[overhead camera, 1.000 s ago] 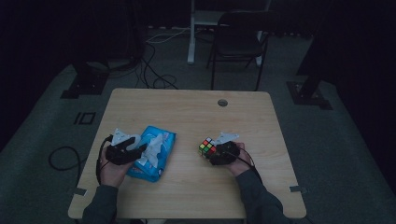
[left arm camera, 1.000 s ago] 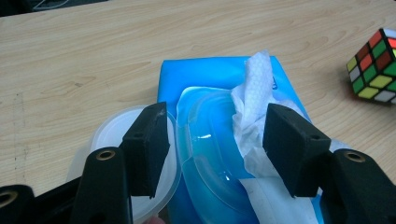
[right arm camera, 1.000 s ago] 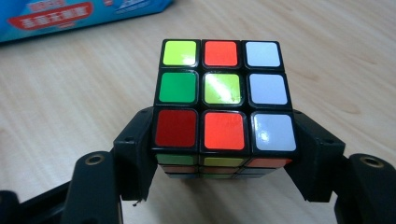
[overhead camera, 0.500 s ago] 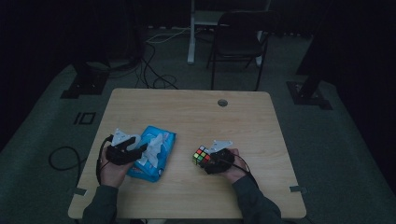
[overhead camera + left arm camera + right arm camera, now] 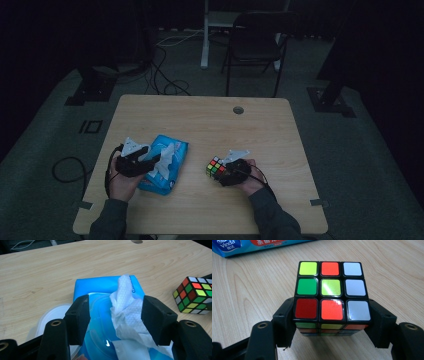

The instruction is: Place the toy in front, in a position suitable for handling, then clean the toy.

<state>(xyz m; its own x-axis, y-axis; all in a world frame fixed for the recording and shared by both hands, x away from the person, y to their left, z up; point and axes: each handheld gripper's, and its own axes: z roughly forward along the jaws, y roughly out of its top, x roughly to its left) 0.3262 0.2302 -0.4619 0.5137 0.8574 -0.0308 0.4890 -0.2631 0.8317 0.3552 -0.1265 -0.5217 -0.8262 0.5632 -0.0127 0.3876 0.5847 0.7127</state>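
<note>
Left gripper (image 5: pixel 116 322) over the blue wipes pack (image 5: pixel 100 287), jaws apart.

Both black jaws rise from the bottom edge and stand wide, one each side of the pack's top; pads not pressing on anything I can see. White wipe (image 5: pixel 126 307) sticks up crumpled out of the opening, between the jaws and nearer the right-hand one. Clear plastic lid flap (image 5: pixel 48 317) lies open beside the left-hand jaw. Pack sits flat on the wooden table (image 5: pixel 50 272). Puzzle cube (image 5: pixel 193 295) on the table at the right edge, apart from the pack. Table's round hole (image 5: pixel 136 241) at the top edge.
</note>
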